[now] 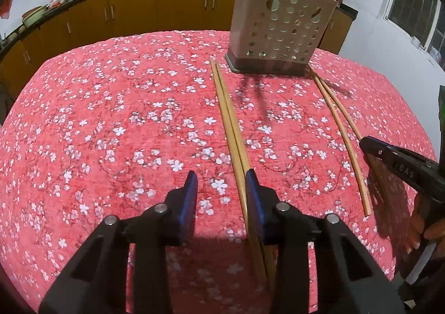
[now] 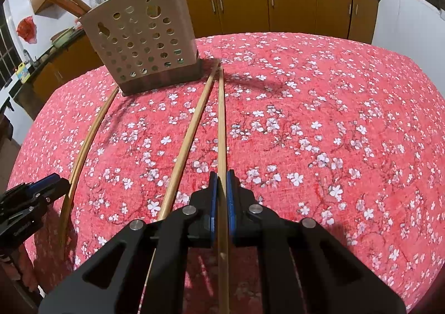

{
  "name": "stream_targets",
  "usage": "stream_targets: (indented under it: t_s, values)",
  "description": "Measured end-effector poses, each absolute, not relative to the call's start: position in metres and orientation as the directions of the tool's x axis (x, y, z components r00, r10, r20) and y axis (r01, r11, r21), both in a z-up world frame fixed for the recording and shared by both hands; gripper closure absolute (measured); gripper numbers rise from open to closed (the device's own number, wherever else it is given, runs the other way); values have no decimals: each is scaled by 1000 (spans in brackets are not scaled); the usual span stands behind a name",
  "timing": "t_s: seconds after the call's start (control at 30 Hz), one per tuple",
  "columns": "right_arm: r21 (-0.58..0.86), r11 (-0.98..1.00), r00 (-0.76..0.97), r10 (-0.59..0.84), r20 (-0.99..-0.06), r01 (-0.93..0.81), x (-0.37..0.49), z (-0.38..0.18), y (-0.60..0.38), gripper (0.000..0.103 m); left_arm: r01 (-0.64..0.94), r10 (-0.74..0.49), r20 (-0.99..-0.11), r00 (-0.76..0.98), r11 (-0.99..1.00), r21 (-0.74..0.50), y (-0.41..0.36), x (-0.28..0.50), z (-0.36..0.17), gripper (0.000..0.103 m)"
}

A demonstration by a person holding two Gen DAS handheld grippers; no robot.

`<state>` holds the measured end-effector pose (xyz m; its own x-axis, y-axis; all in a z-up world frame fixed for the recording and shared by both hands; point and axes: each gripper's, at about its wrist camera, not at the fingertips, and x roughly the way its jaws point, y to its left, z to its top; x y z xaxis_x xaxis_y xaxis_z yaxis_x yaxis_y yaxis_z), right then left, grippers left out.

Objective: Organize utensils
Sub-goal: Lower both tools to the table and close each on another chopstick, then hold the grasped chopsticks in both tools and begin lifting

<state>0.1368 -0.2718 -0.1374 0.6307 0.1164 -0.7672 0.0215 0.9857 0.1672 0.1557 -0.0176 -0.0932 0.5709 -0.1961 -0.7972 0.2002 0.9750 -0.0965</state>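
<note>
On the left, the left gripper (image 1: 221,183) hangs low over the table (image 1: 111,119), which is spread with a red flowered cloth. Its blue fingers (image 1: 192,189) stand partly apart around the near end of a pair of chopsticks (image 1: 226,119). The right-hand finger lies against the sticks; the left-hand one stands clear with cloth showing in the gap, so nothing is clamped here yet. This pair lies side by side, touching, and runs away toward the foot of the perforated holder (image 1: 278,30).

In the middle, the holder stands upright at the far side of the table, with other chopsticks already leaning out of its top.

Further right lies a second pair (image 2: 192,130), spreading apart toward the near end. The right gripper (image 2: 221,183) has its fingers drawn in tight on the right-hand stick (image 2: 221,119) of that pair, near its near end; its mate lies free just beside.

The sticks look like thin wood or bamboo: light, stiff, smooth and round, so apt to roll or swivel in a pinch. A hold near one end, as here, would probably let the long free end droop or swing. Taking them closer to the middle, and gathering both sticks squarely between the pads, seems the steadier way to tip them into the holder.
</note>
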Motion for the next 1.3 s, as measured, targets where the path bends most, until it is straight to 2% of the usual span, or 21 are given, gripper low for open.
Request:
stream_targets:
  t_s: [0.13,0.2,0.33,0.4,0.63,0.8,1.3]
  values:
    - [164,986,636,114,-763,20,135,-138,-271,95,203,-193,-791,581,975,-89,-21,154,-93,75]
    - [163,986,635,113,-764,20,135,-138,-271,95,208,-198,-797,570,974,-93,-24,153,-96,84]
    - [159,987,634,113,-765,17,134,-137,-271,95,218,-172,-792,586,975,-51,-27,149,-97,85]
    - [149,989,636,108,-764,12,134,-138,-270,95,208,-165,-793,587,977,-50,-25,151,-97,95]
    - [144,989,648,95,-756,23,147,-138,-279,95,147,-124,-787,604,988,-43,1,178,-97,95]
    - [145,987,663,64,-746,68,167,-140,-293,96,103,-129,-780,612,991,-83,26,197,-96,95]
    - [175,981,673,72,-736,87,184,-143,-304,95,89,-151,-769,621,989,-122,35,196,-95,94]
